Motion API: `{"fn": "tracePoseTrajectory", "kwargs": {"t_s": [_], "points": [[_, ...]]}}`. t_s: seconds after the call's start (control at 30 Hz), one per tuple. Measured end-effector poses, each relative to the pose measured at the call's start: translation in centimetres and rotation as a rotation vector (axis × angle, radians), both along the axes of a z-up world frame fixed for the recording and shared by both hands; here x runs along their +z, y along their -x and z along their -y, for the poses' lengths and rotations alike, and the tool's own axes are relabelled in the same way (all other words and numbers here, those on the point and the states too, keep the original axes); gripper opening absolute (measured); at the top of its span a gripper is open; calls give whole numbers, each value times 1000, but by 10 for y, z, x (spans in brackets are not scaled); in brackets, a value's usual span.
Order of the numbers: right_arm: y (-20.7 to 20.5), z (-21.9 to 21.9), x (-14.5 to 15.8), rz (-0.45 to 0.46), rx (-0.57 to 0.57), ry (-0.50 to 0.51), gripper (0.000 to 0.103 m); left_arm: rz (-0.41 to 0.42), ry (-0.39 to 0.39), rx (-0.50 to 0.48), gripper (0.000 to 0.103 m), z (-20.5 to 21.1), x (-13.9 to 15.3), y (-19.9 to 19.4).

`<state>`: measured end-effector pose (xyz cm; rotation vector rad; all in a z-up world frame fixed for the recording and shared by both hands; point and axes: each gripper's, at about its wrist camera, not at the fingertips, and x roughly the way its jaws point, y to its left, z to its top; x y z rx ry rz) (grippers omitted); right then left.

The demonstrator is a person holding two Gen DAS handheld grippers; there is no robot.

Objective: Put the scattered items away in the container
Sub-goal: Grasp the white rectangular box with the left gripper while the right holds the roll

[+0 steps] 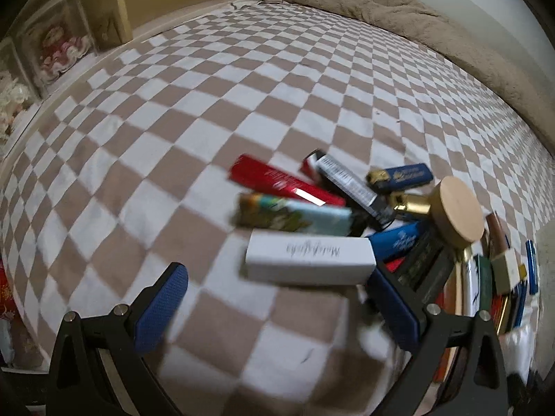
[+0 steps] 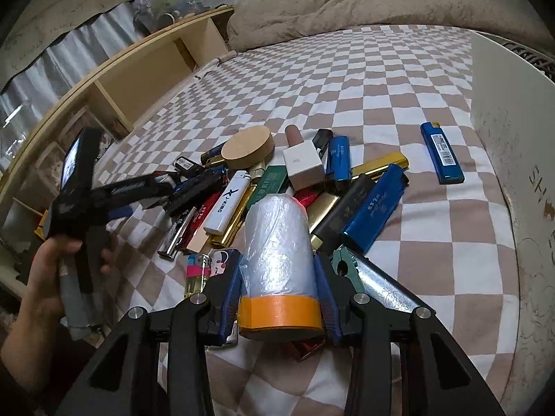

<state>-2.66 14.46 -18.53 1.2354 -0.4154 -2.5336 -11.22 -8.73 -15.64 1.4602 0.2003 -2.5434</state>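
A pile of several lighters (image 2: 263, 190) and small boxes lies on the checkered bed cover (image 2: 364, 79). In the right wrist view my right gripper (image 2: 279, 277) is shut on a roll of clear plastic film with an orange tape band (image 2: 279, 263), held just above the pile. One blue lighter (image 2: 442, 154) lies apart, near the white container wall (image 2: 513, 173) at the right. In the left wrist view my left gripper (image 1: 277, 303) is open, a white box (image 1: 310, 260) just ahead of its fingertips, untouched. A round wooden lid (image 1: 458, 208) sits in the pile.
A beige fluffy blanket (image 1: 416, 10) lies along the far edge of the bed. A wooden shelf (image 2: 138, 79) runs along the left side, with clear boxes of dolls (image 1: 55, 52) beside it. A person's hand (image 2: 45, 270) holds the left gripper's handle.
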Motion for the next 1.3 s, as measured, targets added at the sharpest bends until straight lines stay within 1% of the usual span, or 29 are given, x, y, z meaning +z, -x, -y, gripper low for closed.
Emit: {"fn": "tracePoseTrajectory", "kwargs": {"t_s": [0.17,0.23,0.4,0.53,0.6,0.67,0.77,0.83,0.9,0.93,1.0,1.1,1.3], "points": [[0,1,0,0,3,-3,42,-4,4,19,103,6,4,-15],[-2,-2,-1,2,6,-2,42,-13,18,9,103,4,5,-15],[-3,0,-1,10,13,-3,42,-49,114,-68,103,-4,10,-13],[-4,1,-2,9,9,3,42,-58,209,-120,103,-16,3,-6],[-4,0,-2,8,9,4,42,-48,207,-132,103,-14,0,-5],[-5,0,-2,6,9,5,42,-45,188,-131,103,-13,-3,-3],[-6,-1,-1,-2,5,10,42,-34,128,-125,103,-8,-7,2],[-7,-1,-1,-6,9,8,42,-33,94,-107,99,-3,-8,3],[-7,-1,0,-8,7,9,42,-47,94,-92,86,1,-6,3],[-8,-2,0,-9,6,8,42,-50,93,-89,83,2,-5,3],[-8,-2,0,-9,6,9,42,-55,85,-85,72,5,-3,2],[-8,-3,1,-11,6,11,42,-58,74,-95,61,3,-1,-1],[-10,-5,6,-23,1,9,42,-71,49,-104,54,-2,6,-9]]}}
